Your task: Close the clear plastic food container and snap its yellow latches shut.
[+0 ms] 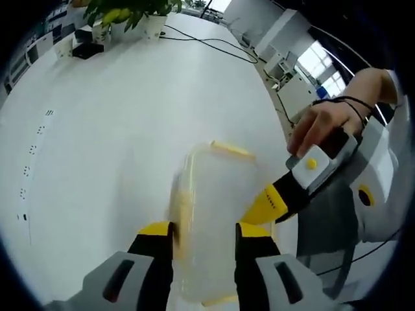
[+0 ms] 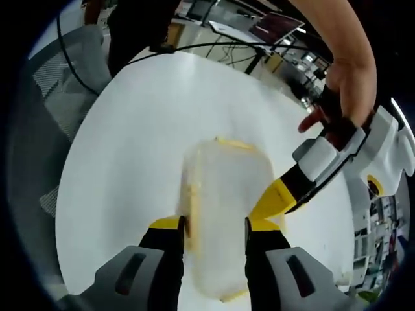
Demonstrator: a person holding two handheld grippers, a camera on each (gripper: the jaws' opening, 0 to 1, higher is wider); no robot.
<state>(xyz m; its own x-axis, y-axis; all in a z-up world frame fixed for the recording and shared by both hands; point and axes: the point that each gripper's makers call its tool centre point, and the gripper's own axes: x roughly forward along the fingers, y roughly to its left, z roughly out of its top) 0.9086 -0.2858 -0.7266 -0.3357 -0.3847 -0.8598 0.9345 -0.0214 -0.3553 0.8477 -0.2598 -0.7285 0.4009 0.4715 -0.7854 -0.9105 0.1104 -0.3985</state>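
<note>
The clear plastic container [image 1: 217, 194] lies on the white table [image 1: 97, 129] with its lid on, blurred. Yellow latches show at its far end [image 1: 230, 150] and on its left side [image 1: 183, 207]. My left gripper [image 1: 204, 236] is open, and its yellow-tipped jaws stand over the container's two long sides. The right gripper [image 1: 266, 206] comes in from the right, its tip at the container's right edge. In the right gripper view my right gripper [image 2: 215, 230] is open and straddles the container [image 2: 227, 188], with the left jaw beside a yellow latch [image 2: 192, 207]. The left gripper [image 2: 275, 197] touches the container's right edge.
Potted plants [image 1: 130, 13] and a black cable [image 1: 207, 42] sit at the table's far end. A hand [image 1: 324, 123] holds the right gripper near the table edge. A grey chair [image 2: 65, 71], a standing person [image 2: 136, 26] and a laptop [image 2: 275, 26] lie beyond the table.
</note>
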